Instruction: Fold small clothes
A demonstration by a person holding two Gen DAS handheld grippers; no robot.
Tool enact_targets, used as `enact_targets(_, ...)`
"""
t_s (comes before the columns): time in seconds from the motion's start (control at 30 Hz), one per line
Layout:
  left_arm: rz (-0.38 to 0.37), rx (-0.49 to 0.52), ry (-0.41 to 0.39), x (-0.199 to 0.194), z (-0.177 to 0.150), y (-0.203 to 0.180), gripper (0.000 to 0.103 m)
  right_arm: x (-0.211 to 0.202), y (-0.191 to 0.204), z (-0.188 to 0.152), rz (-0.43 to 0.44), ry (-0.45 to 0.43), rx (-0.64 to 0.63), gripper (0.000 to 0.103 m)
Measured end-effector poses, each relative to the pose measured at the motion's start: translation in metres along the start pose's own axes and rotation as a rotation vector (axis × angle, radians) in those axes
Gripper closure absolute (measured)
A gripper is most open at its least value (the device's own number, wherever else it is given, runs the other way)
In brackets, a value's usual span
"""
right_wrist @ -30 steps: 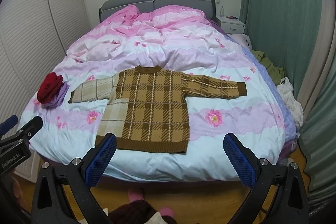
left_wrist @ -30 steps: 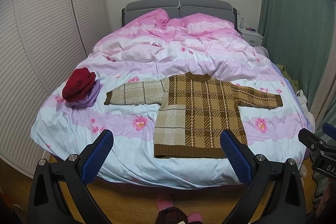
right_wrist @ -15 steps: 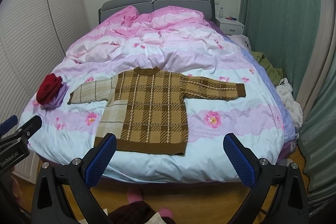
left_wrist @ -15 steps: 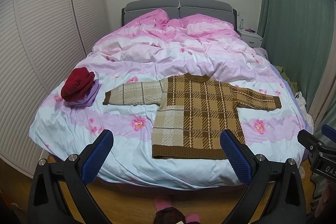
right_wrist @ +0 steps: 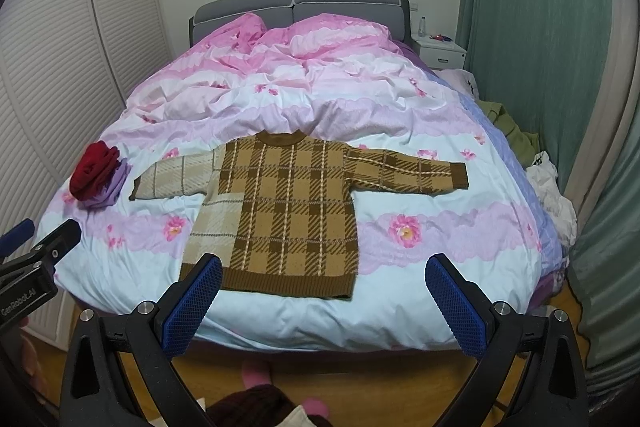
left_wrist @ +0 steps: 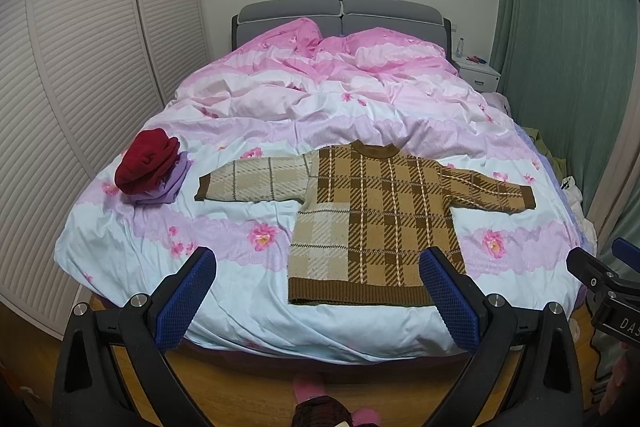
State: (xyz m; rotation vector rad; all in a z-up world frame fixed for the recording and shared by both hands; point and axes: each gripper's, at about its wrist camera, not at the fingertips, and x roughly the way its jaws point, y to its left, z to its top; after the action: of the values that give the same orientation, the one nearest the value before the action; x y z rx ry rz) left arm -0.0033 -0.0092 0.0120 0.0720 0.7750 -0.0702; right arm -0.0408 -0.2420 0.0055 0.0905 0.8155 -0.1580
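A small brown plaid sweater (left_wrist: 376, 219) lies flat on the bed, front up, both sleeves spread out, hem toward me; it also shows in the right wrist view (right_wrist: 288, 211). My left gripper (left_wrist: 318, 301) is open and empty, held back from the bed's foot, with the sweater's hem beyond its right finger. My right gripper (right_wrist: 324, 307) is open and empty, also short of the bed, with the hem beyond its left finger. Each gripper shows at the edge of the other's view.
A pink and white floral duvet (left_wrist: 320, 99) covers the bed. A folded red and purple clothes pile (left_wrist: 150, 167) sits at the left edge. White louvred wardrobe doors (left_wrist: 80, 67) stand left, green curtains (right_wrist: 540, 27) right, a nightstand (right_wrist: 440, 53) and loose clothes (right_wrist: 548, 187) beside the bed.
Both grippers have drawn slightly back from the bed, so the sweater sits a little farther off. The sweater has not moved. Both grippers stay open.
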Motion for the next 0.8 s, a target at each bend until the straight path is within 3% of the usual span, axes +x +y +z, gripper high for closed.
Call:
enact_targets(0.57, 0.002, -0.003, 0.002, 0.001, -0.001, 0.001, 0.0, 0.001, 0.003, 0.001, -0.002, 0.002, 0.001, 0.001)
enact_targets(0.8, -0.001, 0.014, 0.031, 0.025, 0.016, 0.007, 0.0, 0.009, 0.011, 0.009, -0.01, 0.019, -0.003, 0.001)
